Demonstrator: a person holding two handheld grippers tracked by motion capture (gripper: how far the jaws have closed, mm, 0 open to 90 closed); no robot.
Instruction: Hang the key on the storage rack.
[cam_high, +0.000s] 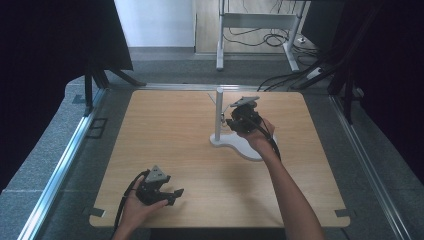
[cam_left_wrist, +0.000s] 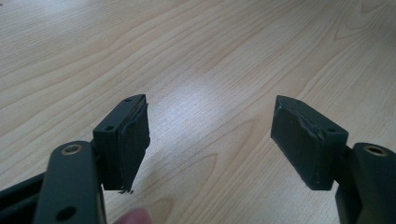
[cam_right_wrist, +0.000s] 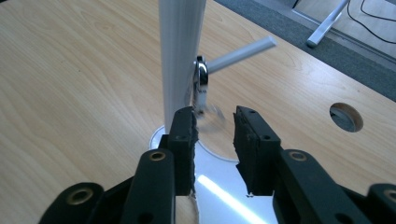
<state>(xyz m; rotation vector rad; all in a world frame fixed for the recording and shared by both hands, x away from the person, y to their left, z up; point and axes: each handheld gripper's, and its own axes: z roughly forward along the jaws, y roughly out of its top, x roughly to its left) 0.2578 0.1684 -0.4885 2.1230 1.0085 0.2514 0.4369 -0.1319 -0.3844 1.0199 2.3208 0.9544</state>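
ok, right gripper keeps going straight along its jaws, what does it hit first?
Probably the small shiny metal piece hanging beside the white stand's pole, just beyond the open right gripper. The pole sits slightly left of that line; depth is unclear.

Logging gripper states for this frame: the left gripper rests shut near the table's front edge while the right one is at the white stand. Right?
Not quite: the left gripper is open, its jaws wide apart over bare wood in the left gripper view. It is near the front edge, and the right gripper is at the white stand.
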